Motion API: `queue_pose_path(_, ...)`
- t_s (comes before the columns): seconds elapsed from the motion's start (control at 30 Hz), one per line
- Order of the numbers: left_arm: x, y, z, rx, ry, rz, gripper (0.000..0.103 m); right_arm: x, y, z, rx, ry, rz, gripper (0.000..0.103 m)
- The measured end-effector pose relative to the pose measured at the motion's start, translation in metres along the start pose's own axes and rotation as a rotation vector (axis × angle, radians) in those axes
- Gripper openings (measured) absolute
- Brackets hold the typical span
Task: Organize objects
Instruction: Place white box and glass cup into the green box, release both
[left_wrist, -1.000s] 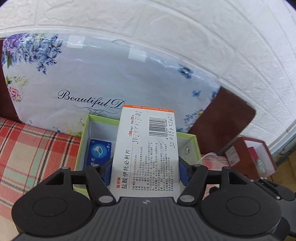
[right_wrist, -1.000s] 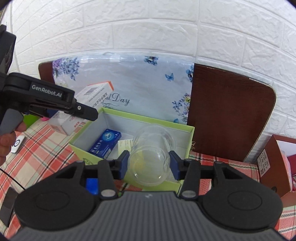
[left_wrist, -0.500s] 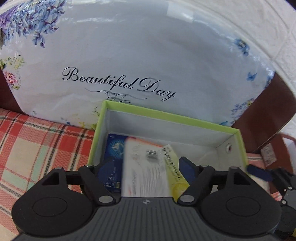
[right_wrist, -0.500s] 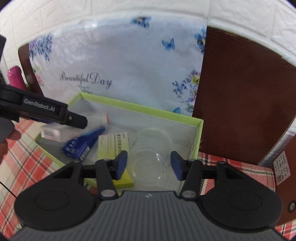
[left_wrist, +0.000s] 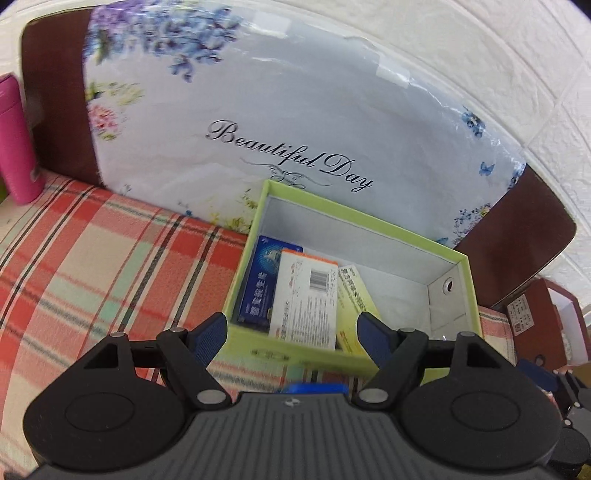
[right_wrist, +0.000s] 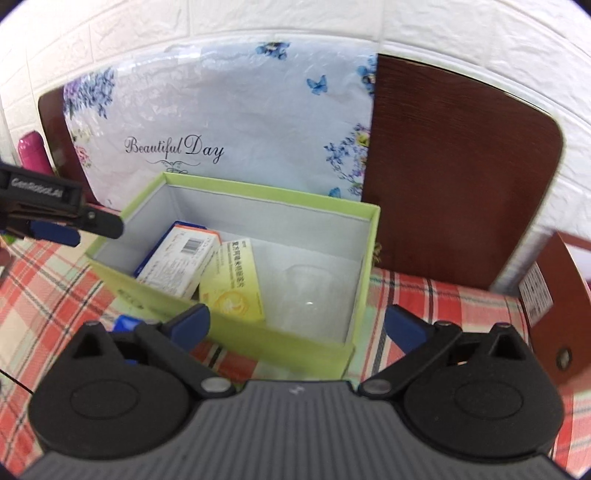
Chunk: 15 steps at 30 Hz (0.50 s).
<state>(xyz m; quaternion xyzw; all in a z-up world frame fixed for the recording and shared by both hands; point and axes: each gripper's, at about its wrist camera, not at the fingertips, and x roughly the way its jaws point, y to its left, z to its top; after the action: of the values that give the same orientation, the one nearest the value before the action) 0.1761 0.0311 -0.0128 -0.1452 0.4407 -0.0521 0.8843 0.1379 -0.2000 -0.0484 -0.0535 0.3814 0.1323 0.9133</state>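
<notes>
Behind the work area you have a white brick-pattern wall (left_wrist: 498, 66). A dark brown board (right_wrist: 454, 166) leans against it, and a plastic-wrapped floral panel (left_wrist: 280, 122) printed "Beautiful Day" stands in front of that board. The surface under everything is a red, green and cream plaid cloth (left_wrist: 92, 266). At your far left a pink bottle (left_wrist: 16, 147) stands upright at the cloth's edge. At your far right sits a brown box (right_wrist: 554, 295) with a white label on its side.

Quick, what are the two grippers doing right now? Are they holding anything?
Left gripper: open, holding nothing.
Right gripper: open, holding nothing.
</notes>
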Motion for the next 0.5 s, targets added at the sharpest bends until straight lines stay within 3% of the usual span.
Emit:
queue_pose_path(0.17, -0.030, 0.011, -0.025, -0.042, 0.015, 0.004, 0.080, -0.037, -0.001, -0.022, 0.044, 0.011, 0.007, 0.103)
queue_pose_path(0.5, -0.072, 0.028, -0.080, 0.003, 0.052, 0.066, 0.080, -0.087, -0.002, -0.084, 0.122, 0.067, -0.008, 0.103)
